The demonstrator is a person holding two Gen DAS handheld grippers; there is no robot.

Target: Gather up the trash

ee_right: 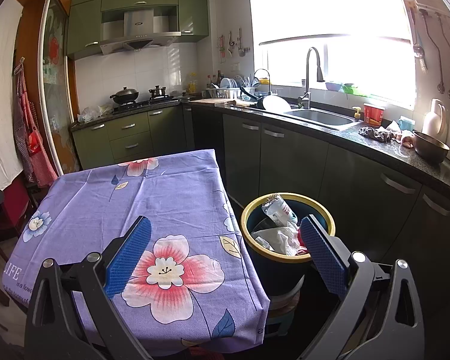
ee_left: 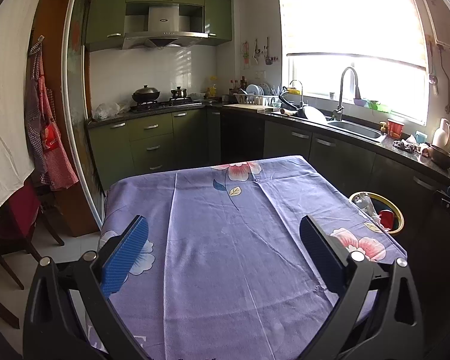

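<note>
A dark bin with a yellow rim stands on the floor at the table's right side. Inside it lie a crushed plastic bottle, a white crumpled cloth or paper and something red. The same bin shows at the right edge of the left wrist view. My right gripper is open and empty, its fingers straddling the table's corner and the bin. My left gripper hovers open over the purple floral tablecloth, holding nothing. I see no trash on the cloth.
Dark cabinets and a counter with a sink run along the right, close behind the bin. A stove with pots is at the back. A wooden chair and hanging aprons stand left of the table.
</note>
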